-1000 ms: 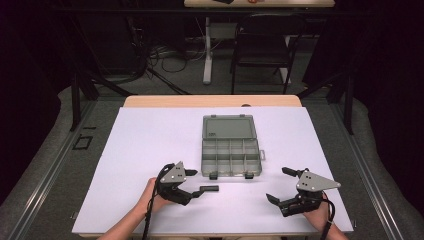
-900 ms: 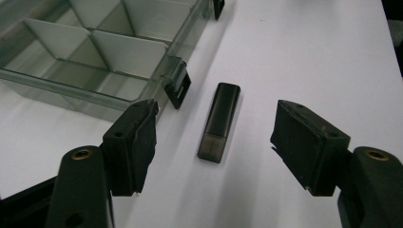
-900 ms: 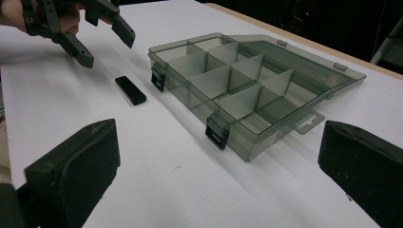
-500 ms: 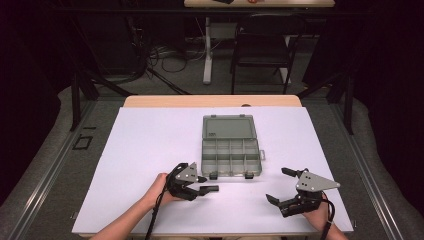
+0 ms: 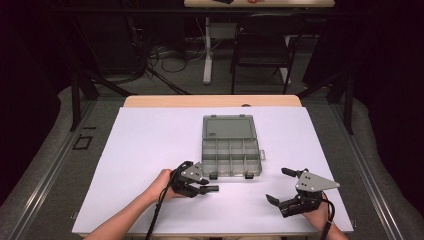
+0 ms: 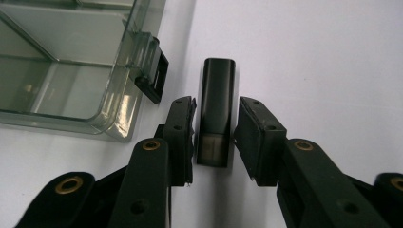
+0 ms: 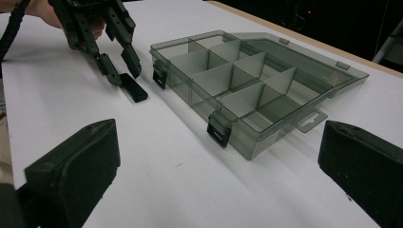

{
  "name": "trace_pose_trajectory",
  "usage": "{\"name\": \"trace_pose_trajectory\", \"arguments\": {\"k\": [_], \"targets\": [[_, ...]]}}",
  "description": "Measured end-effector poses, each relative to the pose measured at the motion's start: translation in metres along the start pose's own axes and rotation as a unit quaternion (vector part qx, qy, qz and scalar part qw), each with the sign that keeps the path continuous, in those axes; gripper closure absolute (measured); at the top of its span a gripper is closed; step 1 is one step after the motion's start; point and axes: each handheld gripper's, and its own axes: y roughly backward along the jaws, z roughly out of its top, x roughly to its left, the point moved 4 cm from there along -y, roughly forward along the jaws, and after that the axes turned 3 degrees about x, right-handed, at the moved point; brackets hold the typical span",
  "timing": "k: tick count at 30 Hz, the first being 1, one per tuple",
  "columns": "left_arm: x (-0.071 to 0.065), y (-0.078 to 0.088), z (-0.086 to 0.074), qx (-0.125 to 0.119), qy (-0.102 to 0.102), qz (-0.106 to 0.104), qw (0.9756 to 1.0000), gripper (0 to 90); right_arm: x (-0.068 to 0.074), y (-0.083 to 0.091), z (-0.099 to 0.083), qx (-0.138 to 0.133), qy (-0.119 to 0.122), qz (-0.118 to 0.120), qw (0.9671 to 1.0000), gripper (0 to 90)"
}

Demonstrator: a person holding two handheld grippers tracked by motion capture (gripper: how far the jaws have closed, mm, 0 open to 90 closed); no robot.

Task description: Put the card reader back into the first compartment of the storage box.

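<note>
Desk (image 5: 150,135) carries an open compartment box (image 5: 231,150). Just beside its front latch lies a small black block (image 6: 216,111), straddled by the left gripper (image 6: 216,137), jaws parted, not clamping. Right gripper (image 5: 282,187) rests released, well apart.

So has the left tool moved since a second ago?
Yes. In the high view the left tool has shifted right, toward the near left corner of the open compartment box, and now straddles the small black block on the table.
</note>
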Motion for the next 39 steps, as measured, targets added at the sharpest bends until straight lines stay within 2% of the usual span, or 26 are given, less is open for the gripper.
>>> {"name": "trace_pose_trajectory", "arguments": {"k": [2, 5, 14, 19, 24, 39], "targets": [[0.001, -0.001, 0.000, 0.001, 0.000, -0.004, 1.0000, 68.1, 0.000, -0.001, 0.000, 0.001, 0.001, 0.000, 1.0000, 0.0], [0.001, -0.001, 0.000, 0.003, -0.016, -0.013, 0.9998, 70.9, 0.000, -0.001, 0.000, 0.002, 0.001, 0.000, 1.0000, 0.0], [0.005, -0.001, 0.004, 0.021, -0.030, -0.036, 0.9987, 73.6, 0.000, -0.002, -0.001, 0.005, 0.003, 0.002, 1.0000, 0.0], [0.006, -0.002, 0.006, 0.028, -0.043, -0.039, 0.9979, 74.2, 0.001, -0.001, -0.002, 0.011, 0.003, 0.001, 0.9999, 0.0], [0.006, -0.001, 0.006, 0.026, -0.035, -0.038, 0.9983, 74.3, 0.001, -0.001, -0.002, 0.010, 0.005, 0.001, 0.9999, 0.0], [0.001, 0.014, 0.010, -0.014, -0.028, -0.027, 0.9992, 74.4, 0.000, -0.001, -0.002, 0.011, 0.001, -0.001, 0.9999, 0.0]]}}
